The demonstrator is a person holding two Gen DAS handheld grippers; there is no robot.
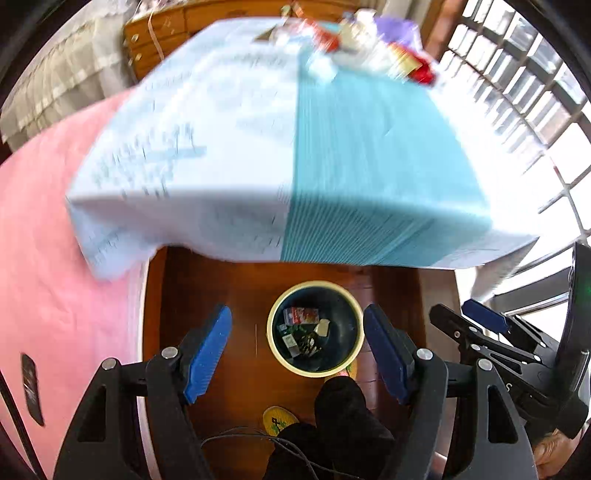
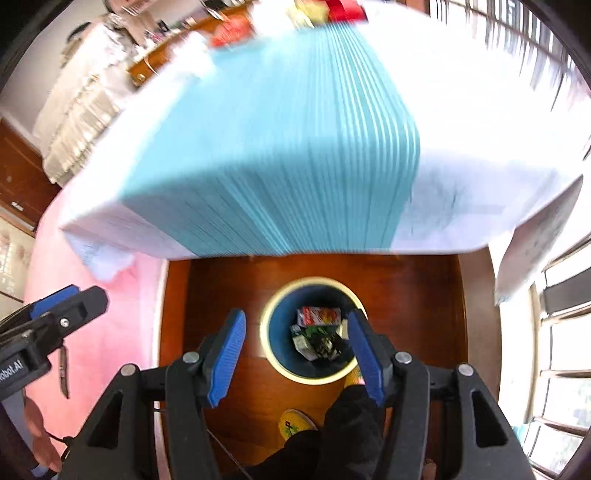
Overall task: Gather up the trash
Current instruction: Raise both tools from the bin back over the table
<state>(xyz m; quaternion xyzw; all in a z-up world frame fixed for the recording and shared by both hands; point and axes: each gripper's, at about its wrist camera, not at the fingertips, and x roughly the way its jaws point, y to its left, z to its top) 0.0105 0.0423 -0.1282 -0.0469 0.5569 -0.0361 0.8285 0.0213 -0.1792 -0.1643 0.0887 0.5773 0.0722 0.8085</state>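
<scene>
A round bin [image 1: 275, 350] [image 2: 266, 339] with a pale yellow rim and dark inside stands on the wooden floor below the table edge. Several wrappers and small packets [image 1: 301, 330] [image 2: 317, 332] lie in it, one red and white. My left gripper [image 1: 297, 350] hangs high over the bin, open, nothing between its blue pads. My right gripper [image 2: 295, 350] hangs over the bin too, open and empty. More trash [image 1: 354, 44] [image 2: 236, 31] lies blurred at the table's far end.
A table [image 1: 229, 158] [image 2: 280, 147] under a white and teal cloth fills the upper view. A pink cover [image 1: 44, 258] lies left. A person's dark leg [image 1: 340, 410] and yellow slippers [image 1: 279, 419] stand by the bin. Window bars [image 1: 517, 96] run along the right.
</scene>
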